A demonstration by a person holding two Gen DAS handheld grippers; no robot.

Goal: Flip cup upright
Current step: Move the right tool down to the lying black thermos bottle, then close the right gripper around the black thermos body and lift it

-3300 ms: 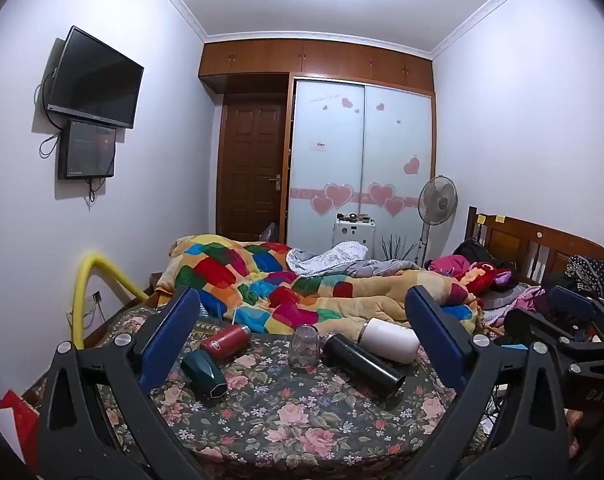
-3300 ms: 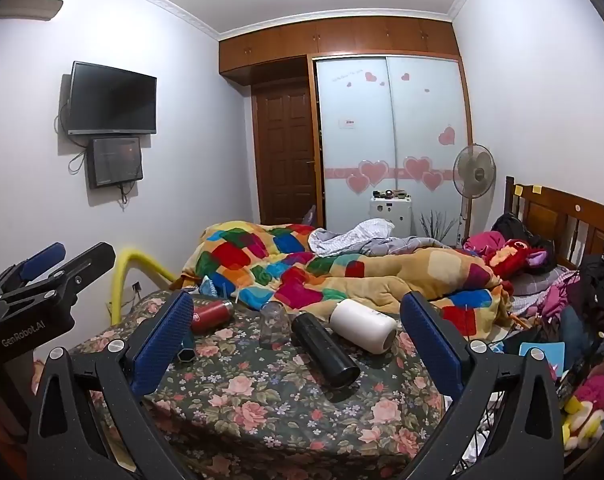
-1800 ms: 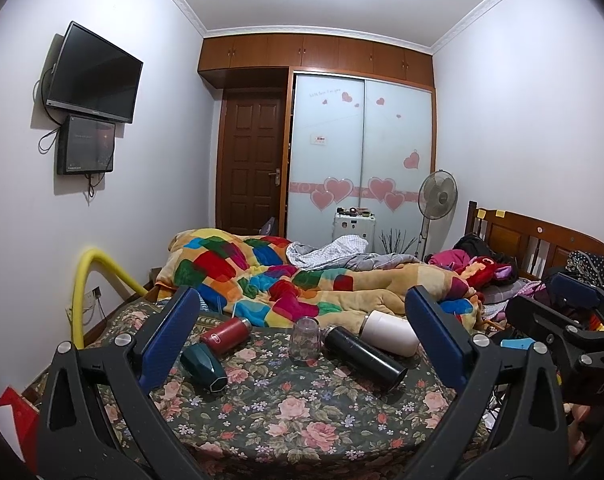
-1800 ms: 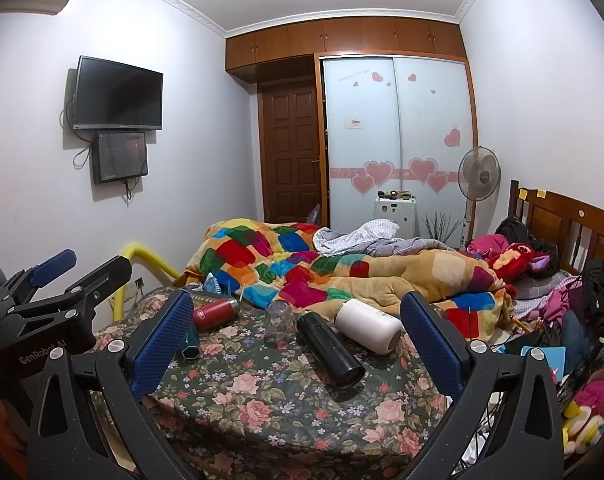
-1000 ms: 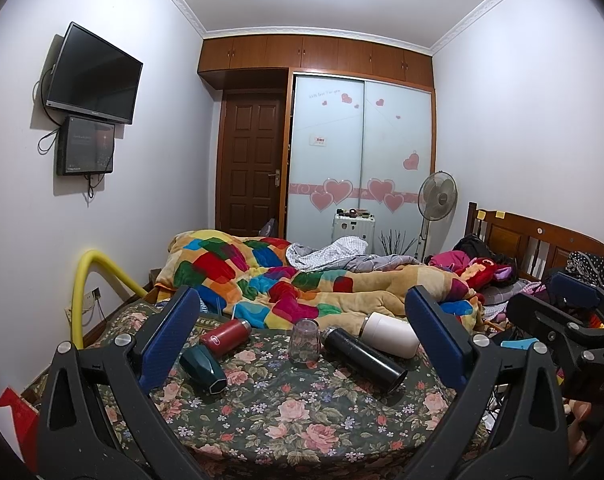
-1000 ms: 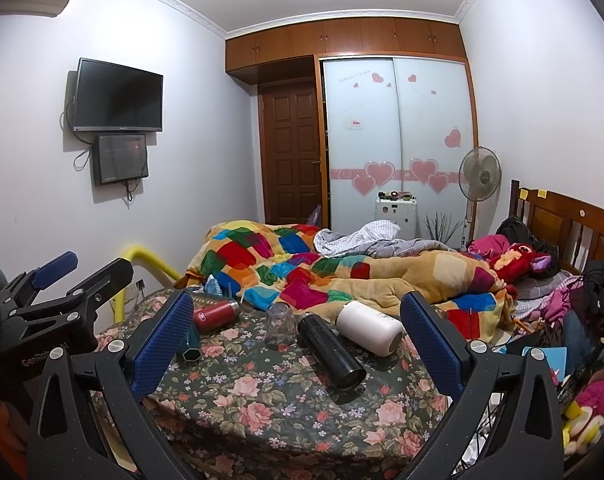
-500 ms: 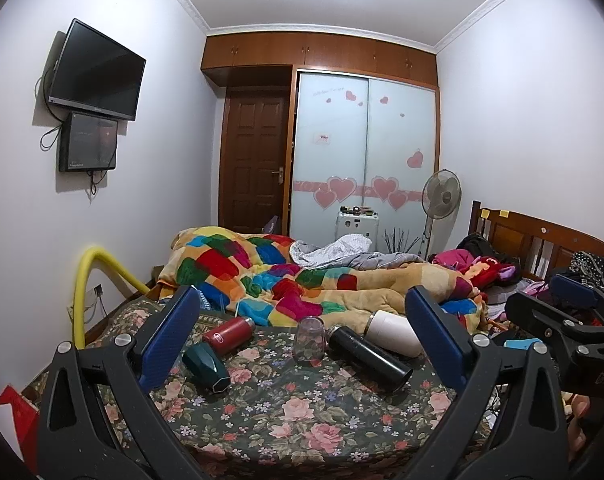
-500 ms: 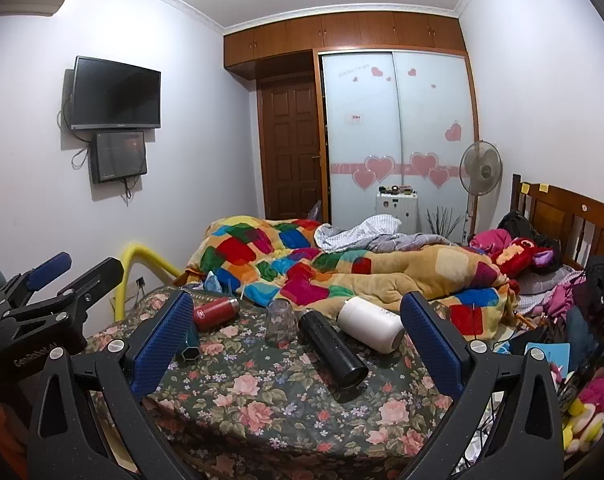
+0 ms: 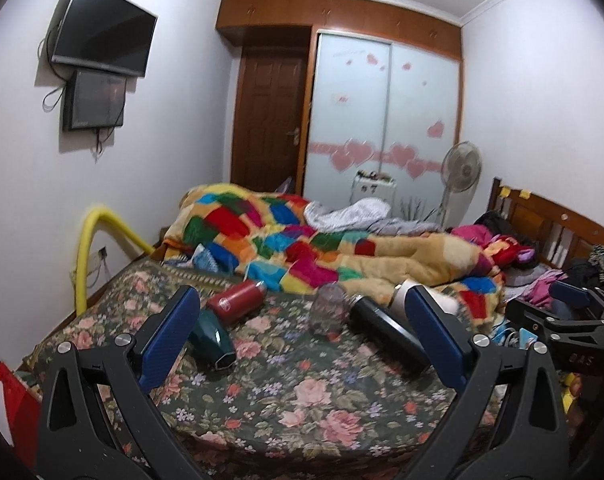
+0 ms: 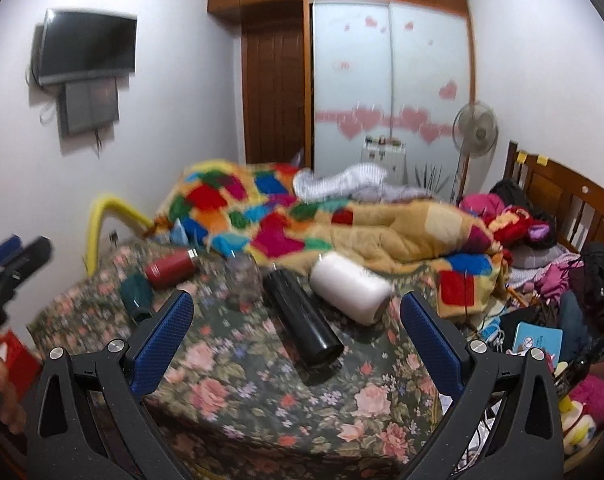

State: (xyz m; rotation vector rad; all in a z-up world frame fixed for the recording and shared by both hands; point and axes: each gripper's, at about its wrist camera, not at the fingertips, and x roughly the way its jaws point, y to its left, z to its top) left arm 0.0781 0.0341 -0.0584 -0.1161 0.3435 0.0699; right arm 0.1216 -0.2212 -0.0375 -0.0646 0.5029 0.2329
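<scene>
Left gripper (image 9: 302,326): your blue pads stand wide apart with nothing between them, held level above the near edge of the floral bedspread (image 9: 302,396); its right pad covers part of the white bottle (image 9: 446,303).
Right gripper (image 10: 298,324): jaws just as wide apart and empty, aimed at the black bottle (image 10: 300,316).
Cross views: your left-wrist view shows the right gripper's frame at its right edge; your right-wrist view shows the left gripper's tips at its left edge, blurred.
Green cup (image 9: 212,335): on its side near the bedspread's left edge, mouth towards you; in the right-wrist view it is blurred and partly behind the left pad.
Black bottle: lying on its side, mid-bedspread, open end towards you.
Clear cup (image 9: 328,310): standing just left of the black bottle; whether rim-up or rim-down you cannot tell, since both views blur it.
Red bottle (image 9: 238,298): on its side beyond the green cup.
White bottle: fully seen only from the right wrist, lying against the patchwork quilt (image 9: 302,240).
Far: wardrobe (image 9: 382,120), fan (image 9: 460,168), wall television (image 9: 102,46).
</scene>
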